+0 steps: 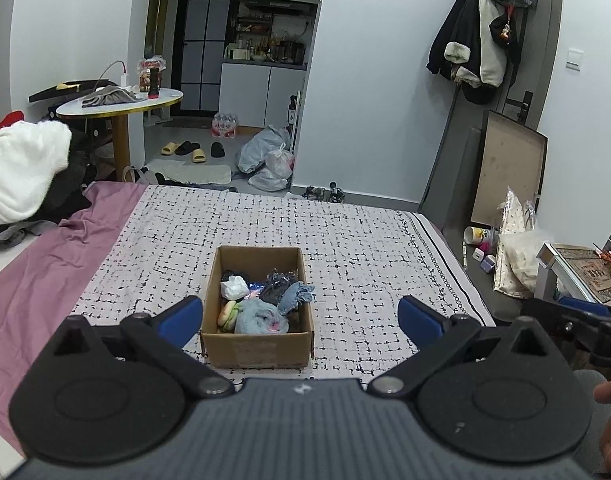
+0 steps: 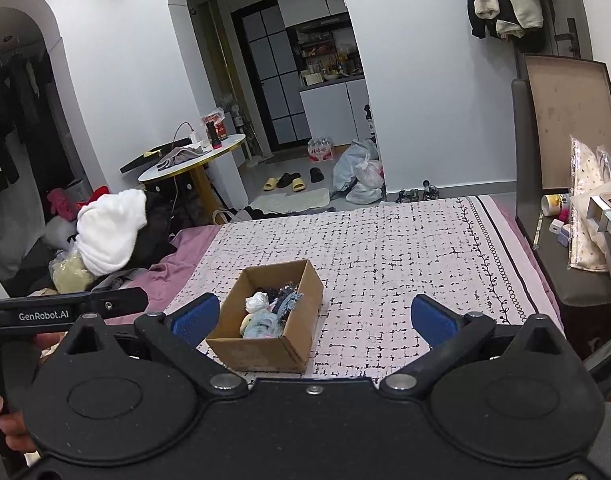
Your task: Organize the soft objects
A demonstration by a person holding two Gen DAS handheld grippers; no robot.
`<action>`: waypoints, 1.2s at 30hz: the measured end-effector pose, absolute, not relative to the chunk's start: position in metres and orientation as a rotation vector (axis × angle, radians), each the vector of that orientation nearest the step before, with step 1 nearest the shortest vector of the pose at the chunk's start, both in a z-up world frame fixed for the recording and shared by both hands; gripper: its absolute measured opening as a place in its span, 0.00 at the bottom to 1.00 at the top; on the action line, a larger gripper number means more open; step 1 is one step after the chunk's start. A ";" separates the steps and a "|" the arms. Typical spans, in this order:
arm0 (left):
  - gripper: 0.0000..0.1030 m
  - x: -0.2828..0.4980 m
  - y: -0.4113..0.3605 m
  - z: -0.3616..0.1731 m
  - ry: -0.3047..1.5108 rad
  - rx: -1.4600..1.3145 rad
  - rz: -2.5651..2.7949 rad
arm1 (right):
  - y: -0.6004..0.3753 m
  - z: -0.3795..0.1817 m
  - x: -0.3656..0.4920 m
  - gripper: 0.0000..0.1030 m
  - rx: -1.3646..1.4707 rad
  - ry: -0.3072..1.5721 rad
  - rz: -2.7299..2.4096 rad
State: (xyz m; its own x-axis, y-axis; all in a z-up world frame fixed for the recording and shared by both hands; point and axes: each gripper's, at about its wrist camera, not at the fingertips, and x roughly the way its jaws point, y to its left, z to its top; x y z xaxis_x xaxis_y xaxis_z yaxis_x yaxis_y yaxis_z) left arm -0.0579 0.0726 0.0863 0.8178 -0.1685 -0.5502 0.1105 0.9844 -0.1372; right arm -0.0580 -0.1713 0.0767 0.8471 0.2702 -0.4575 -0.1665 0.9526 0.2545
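left tongs (image 1: 301, 316) spread, empty | right tongs (image 2: 315, 318) spread, empty | box (image 1: 257, 346) on bed (image 1: 365, 240), 12 o'clock of left tongs, 11 o'clock of right | cloths (image 1: 261, 316), burger toy (image 1: 227, 314) inside box

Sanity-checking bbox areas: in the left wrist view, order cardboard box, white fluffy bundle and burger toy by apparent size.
1. Cardboard box, nearest the camera, so only marginally ahead.
2. White fluffy bundle, farther off and cropped by the frame edge.
3. Burger toy, clearly smallest.
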 end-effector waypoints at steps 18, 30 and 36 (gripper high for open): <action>1.00 -0.061 0.072 0.079 0.613 -0.072 -0.140 | -0.173 0.067 -0.065 1.00 0.228 0.521 0.218; 1.00 -0.061 0.070 0.076 0.617 -0.059 -0.137 | -0.175 0.062 -0.064 1.00 0.243 0.532 0.228; 1.00 -0.060 0.069 0.073 0.622 -0.061 -0.131 | -0.175 0.062 -0.064 1.00 0.245 0.536 0.229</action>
